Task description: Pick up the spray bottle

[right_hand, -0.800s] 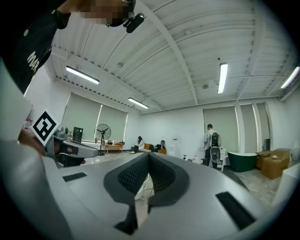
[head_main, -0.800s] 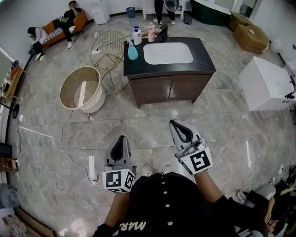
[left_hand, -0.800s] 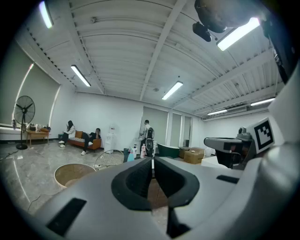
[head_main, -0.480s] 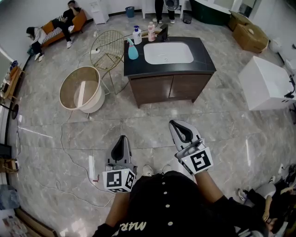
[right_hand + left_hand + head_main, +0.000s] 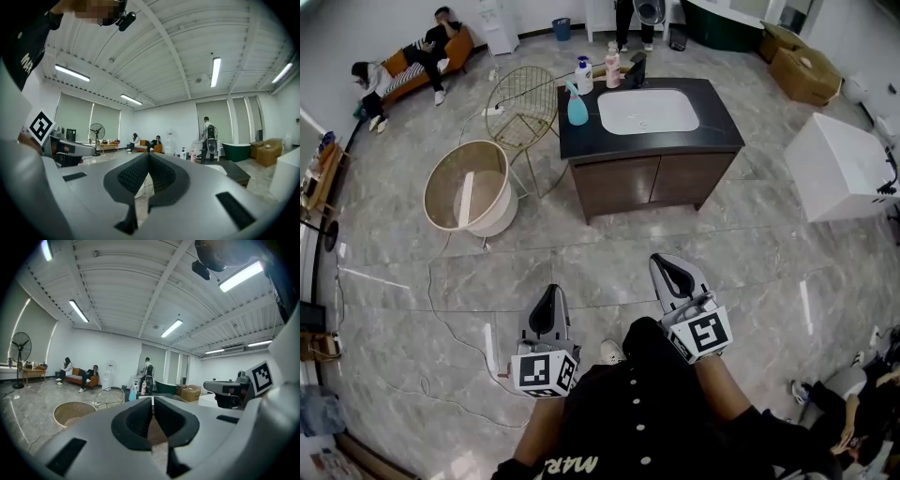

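Note:
The spray bottle (image 5: pixel 577 107) is light blue and stands upright at the left edge of the dark vanity top (image 5: pixel 722 117), far ahead of me. It also shows small in the left gripper view (image 5: pixel 132 393). My left gripper (image 5: pixel 547 302) is held low over the floor, shut with nothing between its jaws (image 5: pixel 153 399). My right gripper (image 5: pixel 667 265) is beside it, a little further forward, also shut and empty (image 5: pixel 148 154). Both point toward the cabinet and are well short of it.
A white pump bottle (image 5: pixel 583 73) and a pink bottle (image 5: pixel 612 64) stand at the counter's back beside the white sink (image 5: pixel 637 98). A gold wire chair (image 5: pixel 520 94) and a round tub (image 5: pixel 469 187) are left of the cabinet. A white box (image 5: pixel 844 169) is at the right. A cable (image 5: pixel 441 314) lies on the floor.
The vanity has shifted slightly down and right in the head view, and both grippers sit a little lower in the picture. Both stay shut.

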A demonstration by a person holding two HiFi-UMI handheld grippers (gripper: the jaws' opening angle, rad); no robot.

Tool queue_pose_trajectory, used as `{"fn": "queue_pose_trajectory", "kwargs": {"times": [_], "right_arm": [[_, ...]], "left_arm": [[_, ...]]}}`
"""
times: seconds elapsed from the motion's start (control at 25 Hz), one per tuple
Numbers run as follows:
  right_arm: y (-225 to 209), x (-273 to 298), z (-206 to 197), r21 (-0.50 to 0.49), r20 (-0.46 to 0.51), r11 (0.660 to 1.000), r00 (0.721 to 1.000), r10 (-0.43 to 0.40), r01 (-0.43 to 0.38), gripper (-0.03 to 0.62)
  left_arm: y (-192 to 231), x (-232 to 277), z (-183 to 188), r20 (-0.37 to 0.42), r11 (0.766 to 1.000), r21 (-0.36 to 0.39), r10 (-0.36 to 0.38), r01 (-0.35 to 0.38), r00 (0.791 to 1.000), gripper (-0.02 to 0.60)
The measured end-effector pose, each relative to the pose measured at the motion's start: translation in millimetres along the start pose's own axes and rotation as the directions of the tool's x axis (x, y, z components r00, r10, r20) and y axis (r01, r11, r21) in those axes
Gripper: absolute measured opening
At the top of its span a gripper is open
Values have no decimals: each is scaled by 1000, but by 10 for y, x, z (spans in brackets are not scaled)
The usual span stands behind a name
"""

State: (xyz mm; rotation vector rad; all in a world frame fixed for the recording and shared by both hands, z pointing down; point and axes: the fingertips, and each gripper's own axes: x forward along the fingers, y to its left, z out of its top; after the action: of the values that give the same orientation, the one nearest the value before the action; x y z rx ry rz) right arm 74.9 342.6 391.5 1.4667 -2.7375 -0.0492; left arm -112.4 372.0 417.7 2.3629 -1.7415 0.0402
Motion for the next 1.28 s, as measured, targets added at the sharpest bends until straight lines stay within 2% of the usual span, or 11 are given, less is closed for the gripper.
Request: {"fn": "queue_pose_trajectory", "kwargs": {"times": [0.36, 0.6, 0.88, 1.28], "right_arm": [[-80, 382, -55, -9, -3, 1000, 1000, 1, -1, -6], [-345, 917, -105, 10, -1, 1000, 1000, 11, -11, -6], [-796, 1705, 29, 20, 32, 999, 999, 44, -45, -6], [-1336, 2423, 49, -11, 25, 994, 993, 111, -111, -5]], "left_arm": [[105, 342, 86, 28, 998, 23, -59, 58, 998, 21], [391, 855, 87, 0, 1000, 3, -14, 14, 1000, 21], [664, 1648, 371, 20, 1000, 23, 8, -9, 1000, 21], [782, 2449, 637, 36, 998, 25, 50, -51, 998, 21]]}}
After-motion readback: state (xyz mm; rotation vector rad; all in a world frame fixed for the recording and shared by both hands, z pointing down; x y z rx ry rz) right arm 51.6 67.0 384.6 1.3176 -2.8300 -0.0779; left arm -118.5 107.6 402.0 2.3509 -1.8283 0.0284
